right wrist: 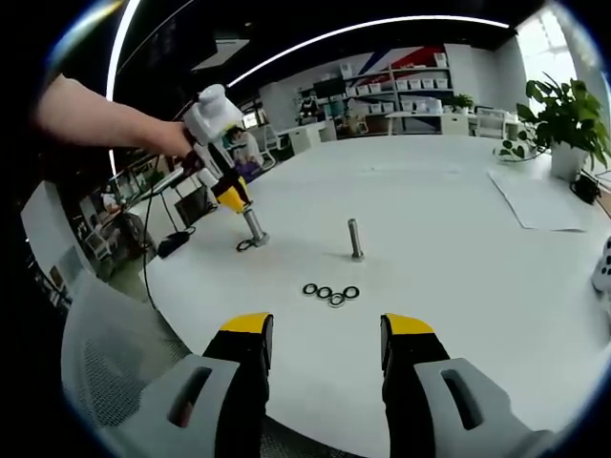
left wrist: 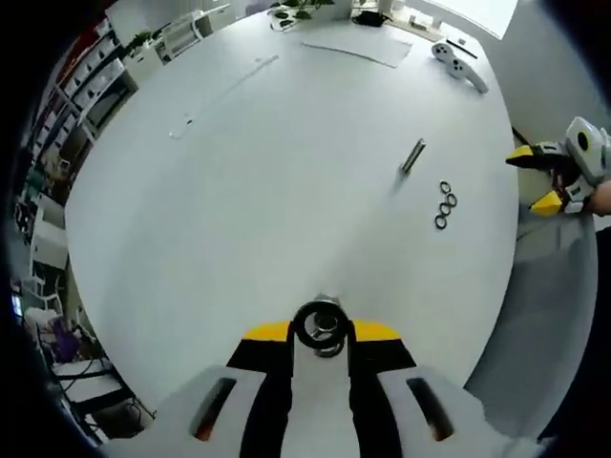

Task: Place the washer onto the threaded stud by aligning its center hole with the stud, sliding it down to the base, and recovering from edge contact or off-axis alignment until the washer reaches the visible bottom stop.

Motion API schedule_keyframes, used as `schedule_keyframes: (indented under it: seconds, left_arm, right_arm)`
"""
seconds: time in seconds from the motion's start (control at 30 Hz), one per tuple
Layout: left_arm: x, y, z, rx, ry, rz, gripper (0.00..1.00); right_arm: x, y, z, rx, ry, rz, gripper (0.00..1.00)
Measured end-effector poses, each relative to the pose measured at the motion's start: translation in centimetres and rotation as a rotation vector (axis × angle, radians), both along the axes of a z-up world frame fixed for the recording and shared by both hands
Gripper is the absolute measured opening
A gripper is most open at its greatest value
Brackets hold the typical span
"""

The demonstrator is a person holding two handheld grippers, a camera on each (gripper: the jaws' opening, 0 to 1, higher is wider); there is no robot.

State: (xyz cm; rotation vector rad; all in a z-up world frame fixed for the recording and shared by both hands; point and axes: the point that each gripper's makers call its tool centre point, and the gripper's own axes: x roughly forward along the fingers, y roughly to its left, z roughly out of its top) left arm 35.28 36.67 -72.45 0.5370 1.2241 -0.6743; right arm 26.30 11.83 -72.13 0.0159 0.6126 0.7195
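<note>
My left gripper (left wrist: 322,331) is shut on a threaded stud (left wrist: 323,320), seen end-on between its yellow tips with a dark washer ring (left wrist: 329,345) at it. In the right gripper view the left gripper (right wrist: 230,198), held by a hand, keeps that stud (right wrist: 253,227) upright on the white table, and a washer (right wrist: 245,245) lies at its foot. A second stud (right wrist: 355,239) (left wrist: 412,156) stands free mid-table. Several loose washers (right wrist: 330,293) (left wrist: 445,205) lie in a row near it. My right gripper (right wrist: 326,348) (left wrist: 546,179) is open and holds nothing, just short of that row.
The round white table (right wrist: 458,315) drops off close in front of the right gripper. A grey mesh chair (right wrist: 105,372) stands at the lower left. A paper sheet (right wrist: 539,200), a potted plant (right wrist: 563,119) and a white controller (left wrist: 460,65) sit at the far side.
</note>
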Motion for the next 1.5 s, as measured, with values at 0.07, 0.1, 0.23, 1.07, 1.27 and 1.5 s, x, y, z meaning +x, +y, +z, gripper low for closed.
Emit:
schedule_keyframes:
  seconds: [0.07, 0.1, 0.23, 1.07, 1.27, 1.5]
  left_arm:
    - [0.1, -0.1, -0.2, 0.007, 0.004, -0.012, 0.19]
    - [0.0, -0.2, -0.4, 0.01, 0.009, -0.019, 0.19]
    - [-0.1, -0.3, -0.8, 0.027, 0.015, -0.04, 0.19]
    - [-0.2, -0.5, -5.5, 0.102, 0.066, -0.055, 0.19]
    - [-0.2, -0.5, -6.0, 0.107, 0.072, -0.054, 0.19]
    - [-0.1, -0.5, -5.9, 0.093, 0.072, -0.028, 0.2]
  right_arm:
    - [0.0, 0.0, 0.0, -0.001, 0.0, 0.001, 0.48]
    - [0.0, 0.0, 0.0, 0.0, -0.001, 0.0, 0.48]
    - [0.0, 0.0, 0.0, 0.001, -0.001, -0.003, 0.48]
    - [0.2, -0.3, 0.1, -0.003, -0.006, -0.017, 0.48]
    - [0.2, -0.2, 0.0, -0.004, -0.004, -0.016, 0.48]
    - [0.2, -0.2, 0.0, -0.004, -0.004, -0.013, 0.48]
